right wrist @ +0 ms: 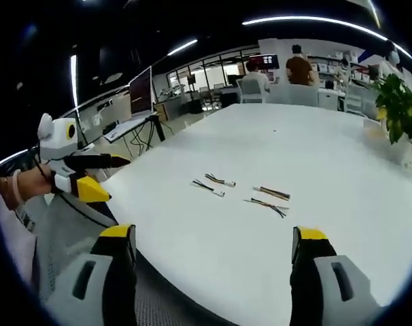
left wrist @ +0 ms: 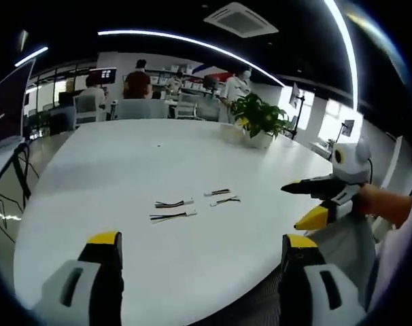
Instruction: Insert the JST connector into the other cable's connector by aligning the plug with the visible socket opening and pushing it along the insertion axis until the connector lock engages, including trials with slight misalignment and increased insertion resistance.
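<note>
Several short JST cables with white connectors lie loose on the white round table (left wrist: 124, 170). In the left gripper view there are two near ones (left wrist: 173, 203) (left wrist: 172, 216) and two farther ones (left wrist: 217, 193) (left wrist: 226, 200). My left gripper (left wrist: 202, 248) hovers over the table's near edge, jaws wide apart with nothing between them. My right gripper (left wrist: 302, 202) comes in from the right, held by a hand, open and empty. In the right gripper view the cables (right wrist: 220, 180) (right wrist: 208, 187) (right wrist: 272, 193) (right wrist: 266, 204) lie ahead of my open right gripper (right wrist: 213, 238). The left gripper (right wrist: 105, 176) is off the table's left edge.
A potted plant (left wrist: 260, 119) (right wrist: 400, 102) stands on the far side of the table. Desks, chairs, a monitor (right wrist: 139, 88) and several people (left wrist: 138, 81) fill the office behind. Dark cables hang by a stand (left wrist: 19, 170) left of the table.
</note>
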